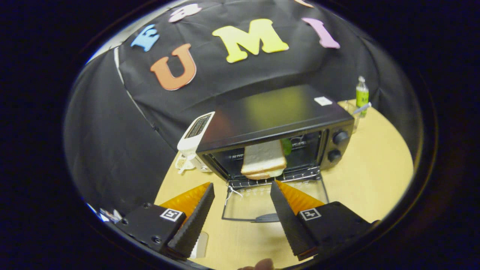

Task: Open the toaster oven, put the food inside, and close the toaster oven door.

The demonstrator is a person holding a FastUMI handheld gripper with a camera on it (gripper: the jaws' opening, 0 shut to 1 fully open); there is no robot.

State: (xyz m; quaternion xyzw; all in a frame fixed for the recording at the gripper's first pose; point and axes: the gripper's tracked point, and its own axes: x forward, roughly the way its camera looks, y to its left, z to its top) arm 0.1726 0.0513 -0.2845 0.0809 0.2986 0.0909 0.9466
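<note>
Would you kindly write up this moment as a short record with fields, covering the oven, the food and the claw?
toaster oven: black, on the wooden table
door: folded down flat, open, handle toward the claw
food: bread slices on the rack inside the oven mouth
claw: open, fingers spread, nothing between them, just in front of the lowered door
white toaster: beside the oven, on the side away from the knobs
green bottle: behind the oven, near its knob side
task stage: food in, door not yet closed
</note>
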